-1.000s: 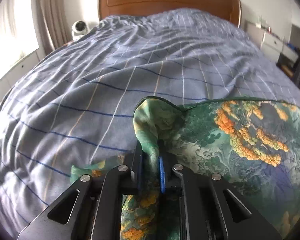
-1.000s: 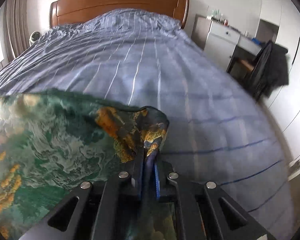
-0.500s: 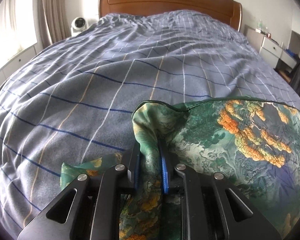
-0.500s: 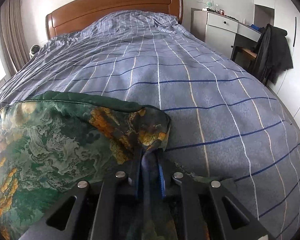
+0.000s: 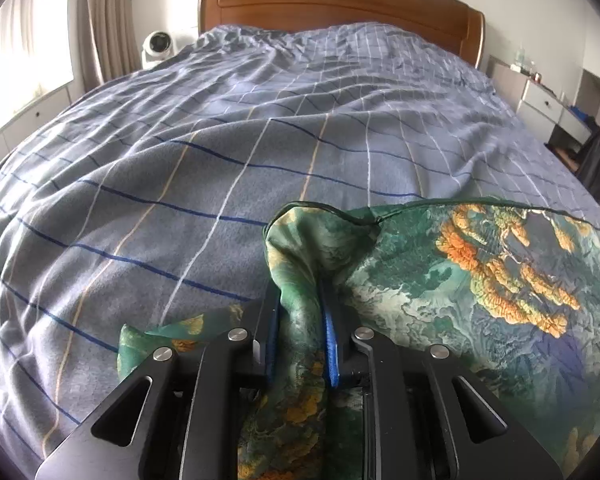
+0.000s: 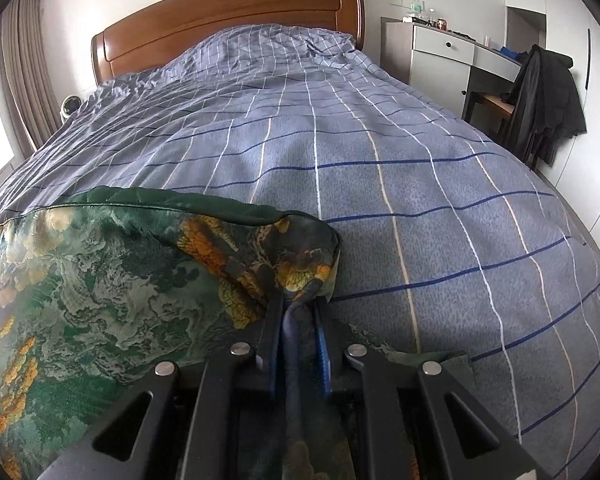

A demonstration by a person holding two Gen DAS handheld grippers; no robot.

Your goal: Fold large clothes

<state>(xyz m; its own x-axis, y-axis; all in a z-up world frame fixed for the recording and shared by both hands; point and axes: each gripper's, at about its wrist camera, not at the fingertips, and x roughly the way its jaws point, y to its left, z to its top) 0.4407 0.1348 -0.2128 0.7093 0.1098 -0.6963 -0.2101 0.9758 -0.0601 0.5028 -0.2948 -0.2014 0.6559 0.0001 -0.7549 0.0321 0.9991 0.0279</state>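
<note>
A large green garment with orange and white print (image 5: 480, 280) lies on the near part of the bed; it also shows in the right wrist view (image 6: 100, 280). My left gripper (image 5: 300, 312) is shut on a bunched left corner of the garment, which rises between its fingers. My right gripper (image 6: 296, 320) is shut on the bunched right corner. The garment's dark top edge stretches between the two grippers, just above the bed cover. A small flap of the cloth (image 5: 164, 336) sticks out left of the left gripper.
The bed cover (image 5: 260, 140) is blue-grey with a grid of lines and runs back to a wooden headboard (image 6: 228, 28). A white fan (image 5: 156, 46) stands at the far left. A white dresser (image 6: 448, 60) and a chair with a dark jacket (image 6: 544, 100) stand on the right.
Both grippers have come lower and closer to the bed with the garment corners still held. The view of the bed has tilted up and widened.
</note>
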